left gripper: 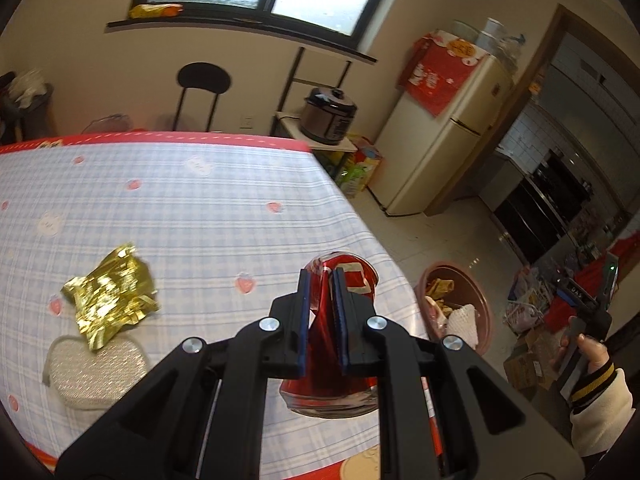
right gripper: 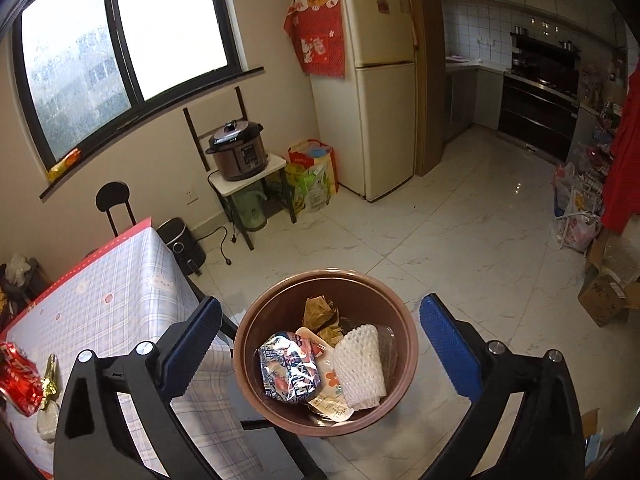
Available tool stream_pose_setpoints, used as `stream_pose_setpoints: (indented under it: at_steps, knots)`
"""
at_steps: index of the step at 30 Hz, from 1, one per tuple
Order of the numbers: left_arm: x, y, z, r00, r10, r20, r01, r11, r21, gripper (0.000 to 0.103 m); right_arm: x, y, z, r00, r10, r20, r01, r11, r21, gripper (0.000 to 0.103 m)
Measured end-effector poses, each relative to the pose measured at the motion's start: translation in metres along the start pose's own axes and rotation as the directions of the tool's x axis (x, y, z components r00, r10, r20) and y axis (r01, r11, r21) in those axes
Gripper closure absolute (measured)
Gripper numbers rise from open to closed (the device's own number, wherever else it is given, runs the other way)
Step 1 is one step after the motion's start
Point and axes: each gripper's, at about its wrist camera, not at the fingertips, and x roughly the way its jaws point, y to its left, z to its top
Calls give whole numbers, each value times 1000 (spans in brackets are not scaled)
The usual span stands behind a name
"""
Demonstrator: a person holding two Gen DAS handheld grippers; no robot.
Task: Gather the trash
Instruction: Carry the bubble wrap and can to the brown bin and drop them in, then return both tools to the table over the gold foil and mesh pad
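The round brown plastic waste bin (right gripper: 326, 354) stands on the pale tiled floor (right gripper: 460, 248) just beside the corner of the table with the blue checked cloth (left gripper: 180, 208). It already holds several discards: a crumpled silver-and-blue printed foil packet (right gripper: 289, 372), a white foam mesh fruit sleeve (right gripper: 360, 366), a flat white wrapper with a printed label (right gripper: 326, 400) and some tan crumpled paper (right gripper: 318, 312). That part of the collection is judged done.

The right gripper (right gripper: 320, 354) hangs directly over the bin mouth with its blue-padded jaws spread wide and nothing between them.

The left gripper (left gripper: 322, 320) is clamped on a crushed red drink can (left gripper: 336, 312), pinching its flattened waist between the blue pads. The can is carried over the table's near edge, on the side facing the bin, and is not yet over it. This item is judged in transit.

Left on the cloth are a crumpled gold foil wrapper (left gripper: 110, 300) and, touching it underneath, a flat silvery glitter-textured pad (left gripper: 96, 372). Whether the pad counts as trash cannot be told.

Assessment: well advanced; one can to drop and at least one wrapper to fetch. A yellow packet (left gripper: 156, 10) lies on the window sill; its status is undetermined.
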Motion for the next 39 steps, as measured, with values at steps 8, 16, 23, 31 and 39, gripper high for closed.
stream_pose_setpoints:
  at_steps: [8,16,23,31,39]
  knots:
    - [57,-81,16,986,-155,-59,161,979,125,88,-37,-12,-2,999,-24,23,24,1000,-17,5]
    - [118,-209,44,911,-399,-106,413,879,239,36,-59,-37,-10,996,-84,20,83,996,13,5]
    - [81,-201,56,906,-422,19,407,884,230,8,-74,-38,-15,994,-100,41,98,994,50,5]
    - [26,-100,56,981,-172,87,151,968,200,6,-80,9,-14,997,-38,65,36,999,31,5]
    - [-55,43,46,985,66,161,-78,995,68,6,-78,117,-25,994,103,35,-99,990,-102,5]
